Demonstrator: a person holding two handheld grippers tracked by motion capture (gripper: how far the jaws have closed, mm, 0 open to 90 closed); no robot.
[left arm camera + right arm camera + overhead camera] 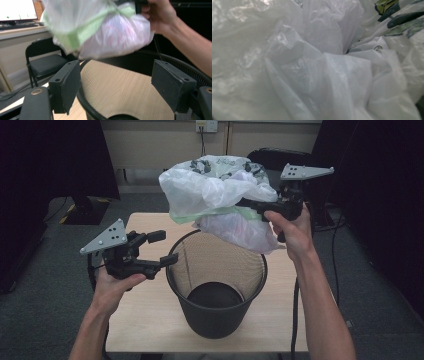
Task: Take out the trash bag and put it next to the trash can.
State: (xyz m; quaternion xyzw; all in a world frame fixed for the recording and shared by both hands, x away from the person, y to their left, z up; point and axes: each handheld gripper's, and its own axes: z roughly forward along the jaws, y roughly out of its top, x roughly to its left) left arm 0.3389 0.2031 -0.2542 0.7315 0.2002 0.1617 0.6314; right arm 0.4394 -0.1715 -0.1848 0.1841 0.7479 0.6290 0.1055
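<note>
A full white plastic bag (220, 195), translucent and banded with a pale green strip, hangs in the air above the far rim of a black mesh wastebasket (216, 290). Its bulging lower end sits just over the basket's far right edge without clearly touching it. The top of the bag is bunched and printed with dark marks.

The right gripper (260, 206) has the bag by its gathered middle, jaws pinched on the plastic near the green band, and the right hand (292, 230) holds that tool up beyond the table's far right edge. In the right gripper view, crumpled white film (312, 67) crowds right up to the lens.

The wastebasket stands on a light wooden table (145, 320), toward its near edge and about midway across. The left gripper (162, 248) is held by the left hand (112, 287) over the table's left side, its jaws spread wide with nothing between them, the nearer one just beside the basket's left rim. In the left gripper view the basket's mesh wall (125, 92) shows between those parted jaws, with a black chair (45, 62) off behind.
</note>
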